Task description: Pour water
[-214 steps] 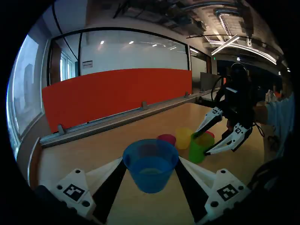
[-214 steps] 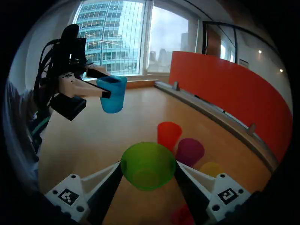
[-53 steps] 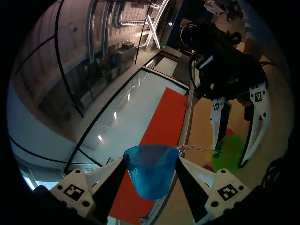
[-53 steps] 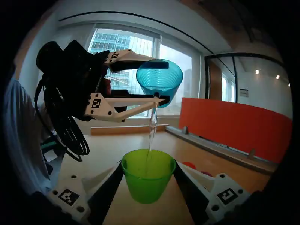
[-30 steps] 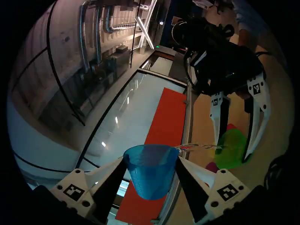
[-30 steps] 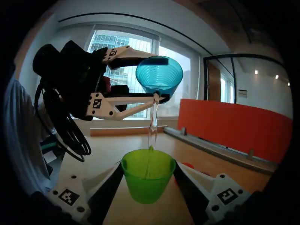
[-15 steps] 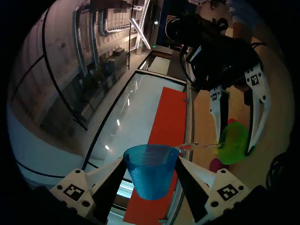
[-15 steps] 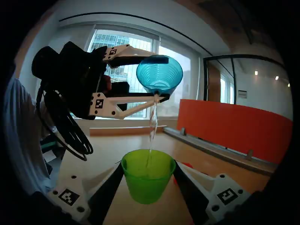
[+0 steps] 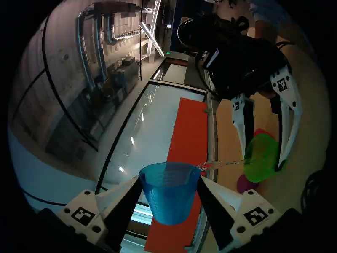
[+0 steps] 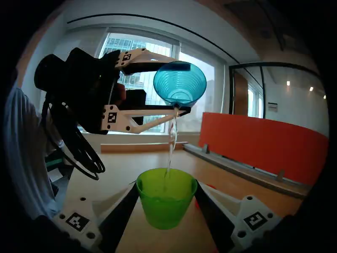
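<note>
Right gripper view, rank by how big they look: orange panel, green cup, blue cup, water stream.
1. orange panel
2. green cup, though it sits nearest the camera, so its true size against the blue one is unsure
3. blue cup
4. water stream

A pale wooden table (image 10: 113, 168) runs out ahead of me. A grey rail (image 10: 252, 175) edges its far side and carries a long orange partition (image 10: 265, 147). Past the table, tall windows (image 10: 210, 107) show glass towers (image 10: 110, 44) outside. My left gripper view tips toward the ceiling, with bare pipes (image 9: 90, 55) and crossed light strips (image 9: 147, 30). A magenta cup (image 9: 246, 184) sits on the table.
</note>
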A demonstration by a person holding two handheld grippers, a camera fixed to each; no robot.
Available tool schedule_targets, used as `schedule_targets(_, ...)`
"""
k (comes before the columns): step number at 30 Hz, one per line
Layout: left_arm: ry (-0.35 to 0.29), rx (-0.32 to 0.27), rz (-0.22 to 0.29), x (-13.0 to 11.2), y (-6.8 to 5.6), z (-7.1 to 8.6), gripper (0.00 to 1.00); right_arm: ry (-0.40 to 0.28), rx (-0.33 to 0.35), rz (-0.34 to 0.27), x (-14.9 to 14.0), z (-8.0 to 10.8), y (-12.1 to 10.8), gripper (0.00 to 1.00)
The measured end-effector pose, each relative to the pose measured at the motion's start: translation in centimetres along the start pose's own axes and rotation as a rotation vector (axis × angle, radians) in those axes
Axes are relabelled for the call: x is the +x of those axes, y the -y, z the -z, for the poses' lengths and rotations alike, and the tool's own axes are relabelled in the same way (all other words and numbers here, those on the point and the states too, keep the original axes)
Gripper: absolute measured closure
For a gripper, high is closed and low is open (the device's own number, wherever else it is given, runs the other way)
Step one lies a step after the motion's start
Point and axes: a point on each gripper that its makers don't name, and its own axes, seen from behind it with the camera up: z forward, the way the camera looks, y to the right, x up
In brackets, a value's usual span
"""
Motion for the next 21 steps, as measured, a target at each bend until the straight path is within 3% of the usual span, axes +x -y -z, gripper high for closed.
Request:
schedule_targets(12,-0.012,-0.012,-0.048,0.47,-0.53,-0.38,0.14,0.0,-0.005,0.0,0.01,0.0,-0.35,0.08)
schedule_targets(21,-0.011,-0.012,-0.096,0.41,-0.13,-0.8,0.13,-0.004,-0.012,-0.002,0.07,0.09,-0.77,0.08)
